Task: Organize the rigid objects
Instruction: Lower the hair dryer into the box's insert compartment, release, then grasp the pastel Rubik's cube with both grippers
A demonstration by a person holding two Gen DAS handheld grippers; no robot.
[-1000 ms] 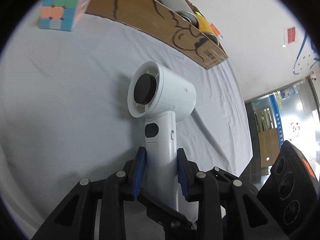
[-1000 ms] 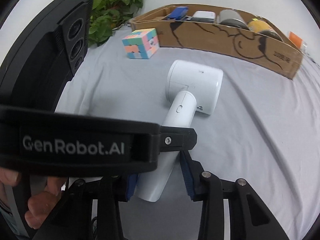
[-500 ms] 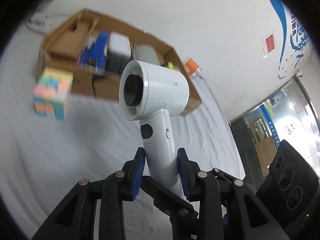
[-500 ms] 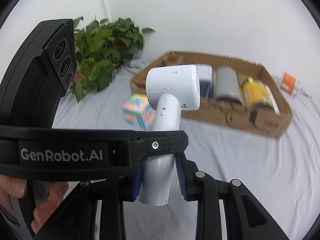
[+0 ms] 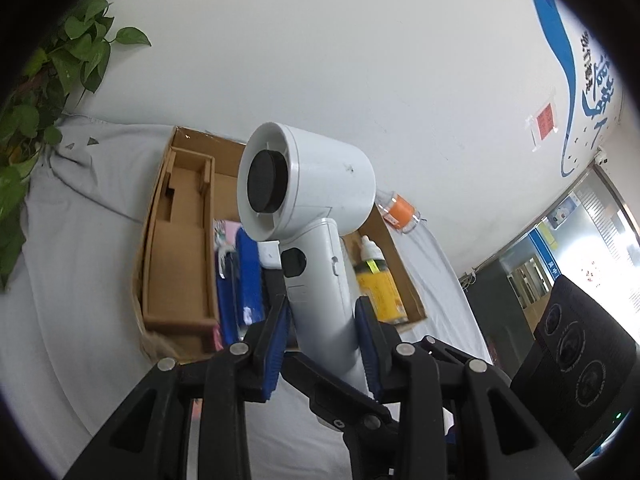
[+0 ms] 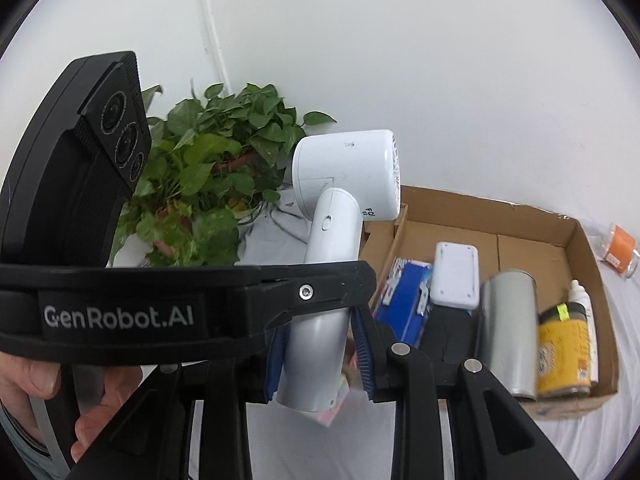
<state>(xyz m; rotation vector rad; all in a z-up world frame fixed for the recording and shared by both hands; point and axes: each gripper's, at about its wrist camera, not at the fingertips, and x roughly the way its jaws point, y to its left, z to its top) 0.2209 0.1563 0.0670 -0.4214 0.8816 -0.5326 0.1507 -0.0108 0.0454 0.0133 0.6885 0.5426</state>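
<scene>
Left gripper (image 5: pixel 322 340): blue pads clamp the handle of the white handheld fan (image 5: pixel 308 216), one pad on each side.
Right gripper (image 6: pixel 320 350): its blue pads flank the lower end of the same handle; whether they press on it cannot be told.
Fan: held upright in the air, round head on top, dark hub facing the left wrist camera, above the near edge of the cardboard box (image 6: pixel 580 248).
Box: sits on the grey cloth (image 5: pixel 72 300); holds a blue package (image 6: pixel 404 300), a white device (image 6: pixel 456 276), a grey cylinder (image 6: pixel 506 328) and a yellow can (image 6: pixel 564 352); its left compartment is bare cardboard.
Plant (image 6: pixel 208 184): leafy, beyond the box's left end.
Orange-banded cup (image 6: pixel 618 248): on the cloth past the box's right end.
</scene>
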